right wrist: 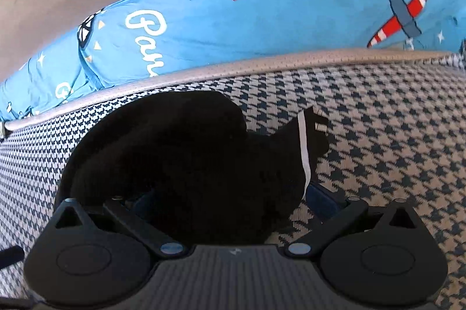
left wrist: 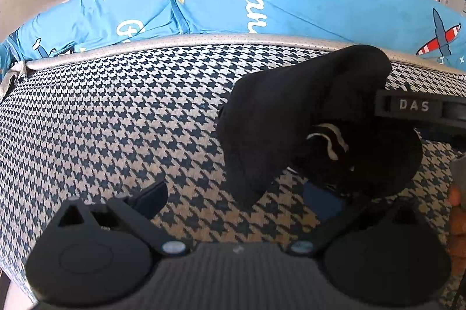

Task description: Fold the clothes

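Working from the largest surface down, we have a houndstooth mattress (left wrist: 116,118) spread ahead of both tools, with a blue printed pillow (left wrist: 291,1) lying beyond its far edge.

The black garment (left wrist: 303,118) is bunched on the mattress. From the left gripper (left wrist: 241,193) it lies ahead and to that tool's right. The left fingers (left wrist: 151,193) are spread wide; one is clear of the cloth, and the other is hidden under the bundle's near edge, so we cannot confirm a grasp.

From the right gripper (right wrist: 221,202) the garment (right wrist: 186,158) lies directly ahead and fills the gap between the fingers. A white stripe (right wrist: 303,152) runs down its right side. The jaws stand part open with cloth between them; we cannot tell whether they pinch it.

We judge the right gripper the nearer tool. The bundle shows no clear long axis, so the next move calls for spreading the cloth leftward across the open mattress.
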The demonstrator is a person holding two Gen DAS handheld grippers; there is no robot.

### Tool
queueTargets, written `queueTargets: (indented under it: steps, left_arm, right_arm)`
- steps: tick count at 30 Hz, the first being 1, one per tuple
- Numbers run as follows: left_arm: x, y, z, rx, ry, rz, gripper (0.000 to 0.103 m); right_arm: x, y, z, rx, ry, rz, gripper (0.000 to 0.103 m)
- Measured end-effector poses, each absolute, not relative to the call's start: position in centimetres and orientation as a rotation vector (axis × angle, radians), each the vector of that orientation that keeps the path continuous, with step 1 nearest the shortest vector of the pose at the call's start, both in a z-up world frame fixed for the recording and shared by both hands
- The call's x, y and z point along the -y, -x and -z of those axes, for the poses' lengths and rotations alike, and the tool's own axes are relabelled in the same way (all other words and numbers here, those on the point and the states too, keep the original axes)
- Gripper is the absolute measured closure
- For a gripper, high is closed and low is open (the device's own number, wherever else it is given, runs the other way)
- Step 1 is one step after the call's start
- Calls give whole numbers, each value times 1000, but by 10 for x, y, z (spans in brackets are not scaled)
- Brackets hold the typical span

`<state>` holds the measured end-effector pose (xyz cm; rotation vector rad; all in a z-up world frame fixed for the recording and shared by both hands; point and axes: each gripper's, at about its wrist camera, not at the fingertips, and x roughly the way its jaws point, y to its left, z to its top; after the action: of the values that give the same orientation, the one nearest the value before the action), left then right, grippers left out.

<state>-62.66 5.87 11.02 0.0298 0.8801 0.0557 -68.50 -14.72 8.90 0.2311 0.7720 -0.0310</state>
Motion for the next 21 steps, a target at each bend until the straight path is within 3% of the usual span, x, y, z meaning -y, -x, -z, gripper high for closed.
queueTargets:
  steps: [21]
  left_arm:
    - [-76, 627, -112, -892, 24, -112, 0]
  right_arm:
    - [158, 721, -134, -657, -339, -137, 0]
